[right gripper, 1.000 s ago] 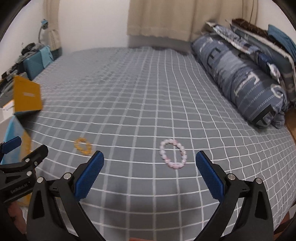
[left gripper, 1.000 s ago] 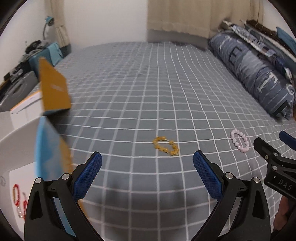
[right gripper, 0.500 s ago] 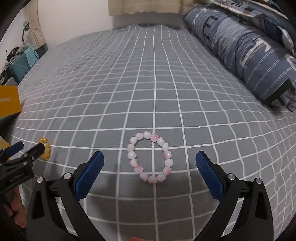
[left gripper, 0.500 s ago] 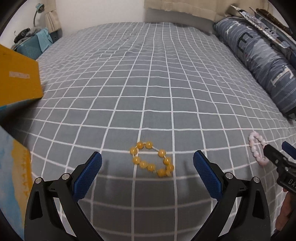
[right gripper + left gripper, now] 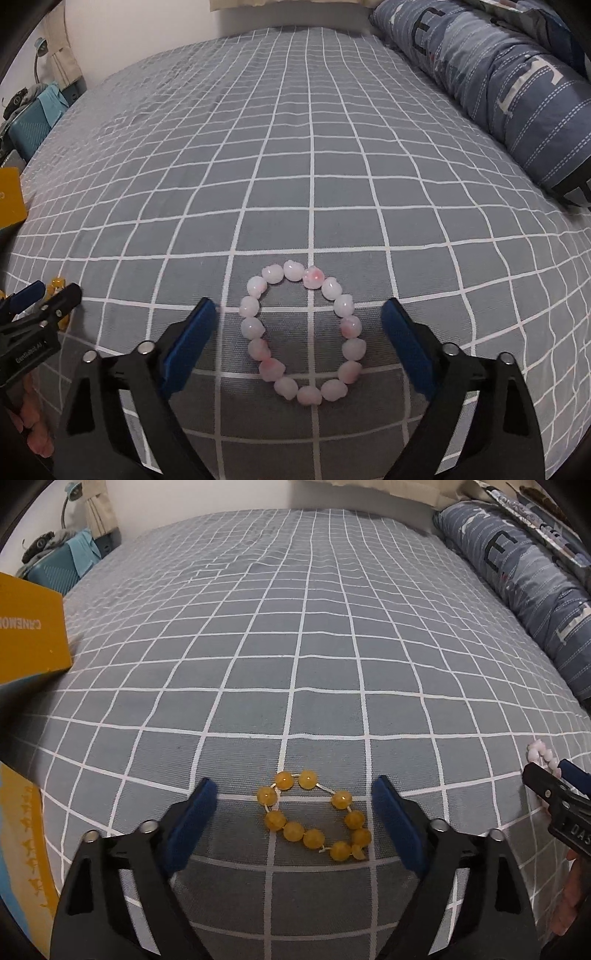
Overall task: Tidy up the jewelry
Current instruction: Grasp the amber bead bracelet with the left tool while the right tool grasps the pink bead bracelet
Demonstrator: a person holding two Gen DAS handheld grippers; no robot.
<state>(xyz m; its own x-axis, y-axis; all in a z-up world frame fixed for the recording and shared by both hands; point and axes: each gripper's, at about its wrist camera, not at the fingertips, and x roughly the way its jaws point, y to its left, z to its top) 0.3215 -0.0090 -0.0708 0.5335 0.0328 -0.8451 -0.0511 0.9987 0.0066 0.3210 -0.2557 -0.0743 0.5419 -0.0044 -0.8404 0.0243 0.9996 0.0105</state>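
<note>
Two bead bracelets (amber bracelet, pink bracelet) lie looped on bedspread.

We've got both wrist cams low, close over the bed, facing fwd. Left cam sits left of right; both share the pillows & each other's gripper edge.

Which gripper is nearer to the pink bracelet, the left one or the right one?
Right. The right gripper is open with the pink bracelet between its fingers. The left gripper is off to the side, open around the yellow bracelet.

Soft even indoor light, sharp focus, fisheye bending, dark vignetted corners
</note>
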